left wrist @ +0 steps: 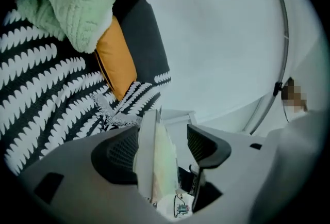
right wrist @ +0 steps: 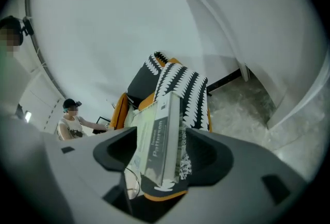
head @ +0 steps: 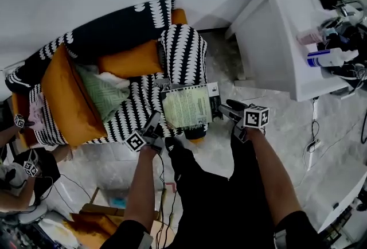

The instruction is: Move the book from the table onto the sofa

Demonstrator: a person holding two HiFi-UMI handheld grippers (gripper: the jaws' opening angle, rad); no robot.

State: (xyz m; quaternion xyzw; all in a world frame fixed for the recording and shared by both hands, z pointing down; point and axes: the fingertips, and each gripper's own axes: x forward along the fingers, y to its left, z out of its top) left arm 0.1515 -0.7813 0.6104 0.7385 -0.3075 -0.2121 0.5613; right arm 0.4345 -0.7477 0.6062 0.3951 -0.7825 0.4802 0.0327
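**Head view:** The book (head: pixel 186 106) is seen lying flat, pale green cover up, on the front edge of the sofa (head: pixel 132 30), just below its black-and-white patterned armrest. It is flanked by both tools. The left gripper (head: pixel 155 123) is placed at the book's left edge and the right gripper (head: pixel 225 111) at its right edge. An orange cushion (head: pixel 69 96) and a green cushion (head: pixel 106 96) are propped further along the seat. The white table (head: pixel 275 41) is set well apart at upper right, with bottles on its far side. A person (head: pixel 17 176) is partly caught at the lower left edge.

**Left gripper view:** The left gripper (left wrist: pixel 164 132) is shown with its jaws spread wide. The edge of the book (left wrist: pixel 154 166) is framed between them, close beside the left jaw, and a clear gap is left before the right one. No grip is applied. The patterned sofa (left wrist: pixel 46 94), the green cushion (left wrist: pixel 72 6) and the orange cushion (left wrist: pixel 116 58) are seen behind.

**Right gripper view:** The right gripper (right wrist: pixel 160 138) is likewise pictured wide open. The spine of the book (right wrist: pixel 162 114) is set between the pads, and a narrow gap is visible on each side, so nothing is clamped. The sofa (right wrist: pixel 180 86) is seen beyond the book, and a seated person (right wrist: pixel 69 120) is visible at the left, in the distance.
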